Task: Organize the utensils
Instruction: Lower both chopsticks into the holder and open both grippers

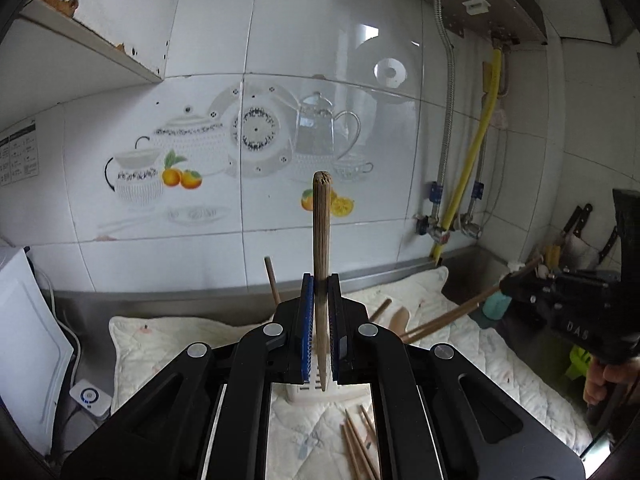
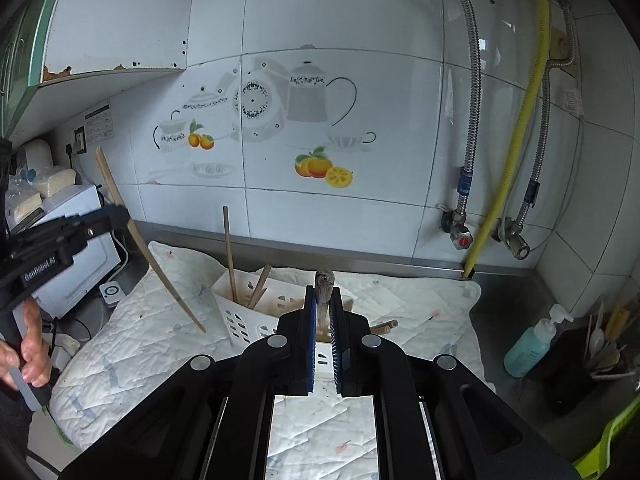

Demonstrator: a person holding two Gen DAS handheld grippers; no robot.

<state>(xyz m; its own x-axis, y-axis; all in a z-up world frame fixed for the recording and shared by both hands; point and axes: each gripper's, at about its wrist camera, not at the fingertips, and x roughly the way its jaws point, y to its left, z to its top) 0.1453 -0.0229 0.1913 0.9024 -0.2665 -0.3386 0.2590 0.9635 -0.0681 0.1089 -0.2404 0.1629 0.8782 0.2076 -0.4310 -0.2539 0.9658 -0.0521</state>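
My left gripper [image 1: 321, 280] is shut on a wooden chopstick [image 1: 322, 220] that stands almost upright between its blue pads. In the right wrist view this same gripper [image 2: 120, 214] holds the long stick [image 2: 152, 256] slanting down over the quilted cloth [image 2: 132, 344]. My right gripper [image 2: 324, 292] is shut on another chopstick [image 2: 324, 280], seen end-on. From the left wrist view the right gripper [image 1: 506, 280] holds that stick [image 1: 452, 316] slanting down to the left. A white slotted holder [image 2: 248, 316] on the cloth has a few chopsticks [image 2: 230, 256] standing in it. Several loose chopsticks [image 1: 360, 440] lie on the cloth.
A white appliance [image 2: 80, 256] stands at the left on the steel counter. A blue soap bottle [image 2: 528, 344] and a dark utensil pot [image 2: 592, 356] stand in the right corner. A yellow hose [image 2: 516, 140] and valves [image 2: 460, 236] run down the tiled wall. Knives [image 1: 576, 224] hang at the far right.
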